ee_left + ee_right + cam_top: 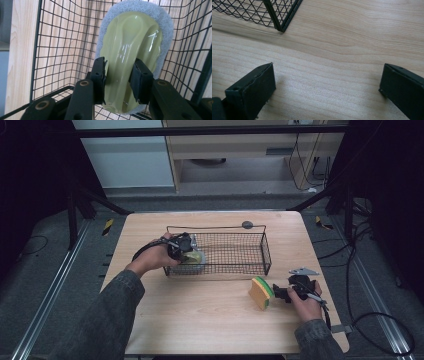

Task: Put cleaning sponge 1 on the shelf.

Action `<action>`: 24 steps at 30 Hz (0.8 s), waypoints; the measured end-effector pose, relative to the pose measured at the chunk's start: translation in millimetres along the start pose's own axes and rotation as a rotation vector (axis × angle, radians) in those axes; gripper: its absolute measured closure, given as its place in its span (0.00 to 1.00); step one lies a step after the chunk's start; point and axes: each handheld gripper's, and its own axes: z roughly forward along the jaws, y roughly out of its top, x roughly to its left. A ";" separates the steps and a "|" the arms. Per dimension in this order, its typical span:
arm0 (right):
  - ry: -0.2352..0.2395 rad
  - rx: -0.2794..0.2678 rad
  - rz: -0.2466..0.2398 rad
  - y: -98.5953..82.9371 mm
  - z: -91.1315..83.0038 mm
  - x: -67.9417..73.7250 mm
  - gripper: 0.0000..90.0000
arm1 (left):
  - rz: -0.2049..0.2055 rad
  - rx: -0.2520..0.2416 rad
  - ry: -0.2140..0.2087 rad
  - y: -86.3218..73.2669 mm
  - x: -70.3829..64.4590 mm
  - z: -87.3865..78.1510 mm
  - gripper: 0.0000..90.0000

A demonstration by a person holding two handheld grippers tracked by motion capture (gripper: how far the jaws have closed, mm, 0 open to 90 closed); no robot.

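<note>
- A scrubber (132, 47) with a glossy pale yellow-green handle on a grey-blue pad is held inside the black wire basket (235, 231), at its left end; its lower tip is cut off by the frame edge in the left claw view.
- The left claw (117, 77) is closed on the narrow part of the scrubber's handle, one black jaw pressed against each side.
- In the high view the scrubber (195, 257) is largely covered by the left claw (182, 246) and the left hand (152, 257), so little of its shape can be made out there.
- The rest of the basket is seen through its mesh; no other contents can be made out in it.
- A yellow sponge with a green layer (261, 292) stands on edge on the wooden bench (200, 315), outside the basket and in front of its right end.
- The right claw (277, 293) is held low over the bench just to the right of the sponge, by the right hand (305, 302).
- In the right claw view the right claw (327, 90) is spread wide open with bare wood between its jaws; a basket corner (279, 15) is cut off at the upper left.
- The surroundings beyond the bench are dark and hard to read.
</note>
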 end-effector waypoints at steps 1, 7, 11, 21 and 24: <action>0.000 0.000 0.000 0.0 0.0 0.0 0.00 | -0.003 -0.002 -0.002 -0.4 -0.3 -0.3 0.72; 0.000 0.000 0.000 0.1 0.1 0.0 0.00 | -0.008 -0.022 -0.001 -1.8 -0.6 -5.1 0.69; 0.001 0.001 0.005 0.2 -0.1 0.3 0.00 | -0.018 -0.036 -0.002 -2.0 0.3 -8.1 0.67; 0.002 0.001 0.003 0.3 0.0 0.2 0.00 | -0.070 -0.104 0.046 -0.5 2.6 -26.3 0.55; 0.002 0.001 0.002 0.3 0.0 0.2 0.00 | -0.107 -0.127 0.084 0.6 4.3 -31.7 0.42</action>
